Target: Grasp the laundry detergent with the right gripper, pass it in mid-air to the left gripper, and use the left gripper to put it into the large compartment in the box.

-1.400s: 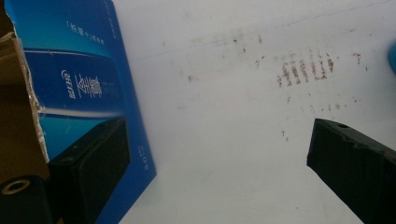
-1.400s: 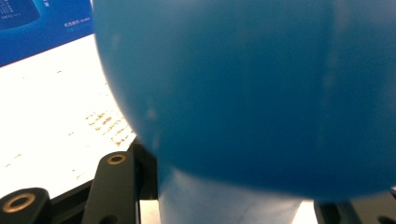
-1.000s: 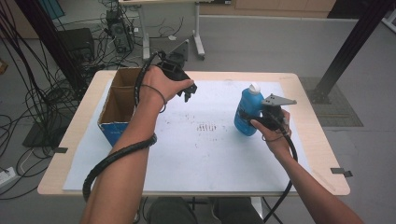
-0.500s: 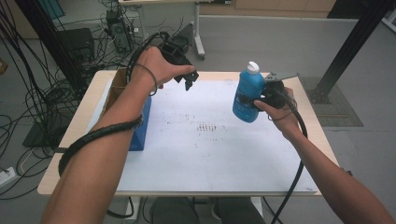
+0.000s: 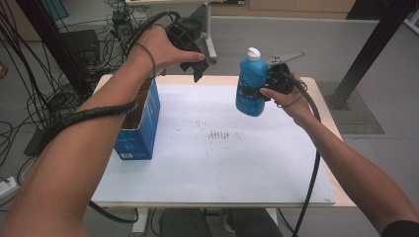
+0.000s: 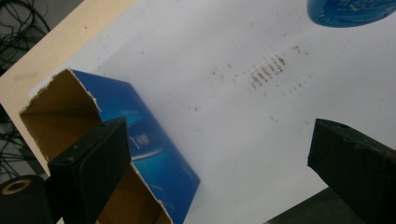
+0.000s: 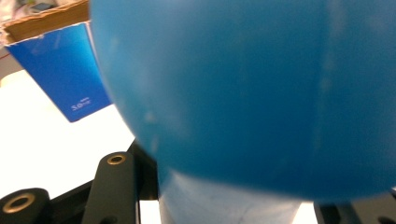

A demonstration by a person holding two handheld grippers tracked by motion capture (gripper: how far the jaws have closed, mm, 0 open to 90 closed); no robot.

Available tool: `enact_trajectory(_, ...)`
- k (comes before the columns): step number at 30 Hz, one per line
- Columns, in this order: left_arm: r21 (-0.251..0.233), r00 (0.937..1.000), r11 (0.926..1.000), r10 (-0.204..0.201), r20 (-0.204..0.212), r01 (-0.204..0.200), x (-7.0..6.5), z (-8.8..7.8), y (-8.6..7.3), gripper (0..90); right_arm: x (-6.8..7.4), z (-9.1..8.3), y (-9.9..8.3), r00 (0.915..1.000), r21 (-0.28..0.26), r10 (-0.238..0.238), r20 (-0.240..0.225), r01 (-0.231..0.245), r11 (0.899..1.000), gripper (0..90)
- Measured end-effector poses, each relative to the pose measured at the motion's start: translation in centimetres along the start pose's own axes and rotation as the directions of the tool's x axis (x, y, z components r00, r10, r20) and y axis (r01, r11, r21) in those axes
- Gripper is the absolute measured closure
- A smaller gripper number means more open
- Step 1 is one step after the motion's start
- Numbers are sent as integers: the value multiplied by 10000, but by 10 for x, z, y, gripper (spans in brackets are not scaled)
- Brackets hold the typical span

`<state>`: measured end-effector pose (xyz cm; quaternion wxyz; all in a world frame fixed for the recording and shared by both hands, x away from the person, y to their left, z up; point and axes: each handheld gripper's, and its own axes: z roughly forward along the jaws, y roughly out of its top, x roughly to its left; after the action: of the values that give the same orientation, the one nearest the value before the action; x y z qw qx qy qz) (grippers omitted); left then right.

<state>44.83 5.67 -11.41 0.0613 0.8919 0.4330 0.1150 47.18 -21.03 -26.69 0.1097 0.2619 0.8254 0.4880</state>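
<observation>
A blue bottle (image 5: 249, 91) with a white cap hangs upright above the right side of the table, and my right gripper (image 5: 267, 84) is shut on its body from the right. In the right gripper view the bottle (image 7: 243, 93) sits very close to the camera and hides the jaw tips. My left gripper (image 5: 197, 66) is raised over the table's far left, above the blue cardboard box (image 5: 138, 131). In the left gripper view my left gripper (image 6: 219, 140) is open with nothing between the jaws. Below it are the box's open top (image 6: 70, 116) and the bottle's base (image 6: 350, 11).
The table carries a white sheet (image 5: 222, 158) with dark smudges (image 5: 217, 134) near its middle. The open-topped box (image 7: 60, 70) stands near the left edge. Cables and equipment (image 5: 54, 64) lie on the floor to the left, and a black post (image 5: 370, 49) stands at the far right.
Both hands have risen. The bottle has gone up with the right gripper and now hangs well above the table. The left gripper has lifted higher over the box.
</observation>
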Motion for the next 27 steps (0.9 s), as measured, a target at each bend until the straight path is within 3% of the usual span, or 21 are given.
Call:
enact_trajectory(7, -92, 9967, 9966, 817, -3, -817, 0, -10, 0, 72, 14, 17, 21, 9932, 345, -737, -905, 771, 9964, 452)
enact_trajectory(8, -80, 9960, 9960, 889, 29, -889, 0, -11, 0, 72, 18, 23, 26, 9888, 387, -966, -1137, 1015, 9941, 452)
enact_trajectory(9, -127, 9949, 9948, 1007, 19, -1007, 0, -13, 0, 72, 18, 23, 26, 9888, 387, -966, -1137, 1015, 9941, 452)
enact_trajectory(10, -177, 9935, 9933, 1142, 17, -1141, 1, -14, -1, 74, 23, 30, 29, 9844, 409, -938, -1491, 1009, 9941, 452)
enact_trajectory(11, -183, 9919, 9918, 1270, 42, -1269, 1, -16, -2, 74, 23, 30, 29, 9844, 409, -938, -1491, 1009, 9941, 452)
enact_trajectory(16, -31, 9844, 9847, 1745, 234, -1745, 3, -17, -6, 74, 35, 47, 34, 9687, 536, -1347, -2086, 1489, 9874, 452)
enact_trajectory(22, 126, 9720, 9725, 2319, 390, -2325, 0, -17, -9, 74, 48, 63, 35, 9467, 468, -1587, -2802, 1786, 9828, 452)
enact_trajectory(23, 101, 9661, 9671, 2535, 491, -2543, -2, -16, -9, 75, 53, 67, 35, 9404, 387, -1552, -3027, 1749, 9838, 452)
enact_trajectory(24, 101, 9661, 9671, 2535, 491, -2543, -2, -16, -9, 74, 53, 67, 35, 9404, 387, -1552, -3027, 1749, 9838, 452)
enact_trajectory(26, 100, 9601, 9615, 2735, 582, -2745, -4, -16, -10, 74, 57, 71, 35, 9318, 257, -1605, -3257, 1784, 9836, 452)
enact_trajectory(27, 109, 9537, 9553, 2943, 624, -2955, -6, -16, -10, 74, 61, 75, 34, 9236, 237, -1675, -3448, 1870, 9821, 452)
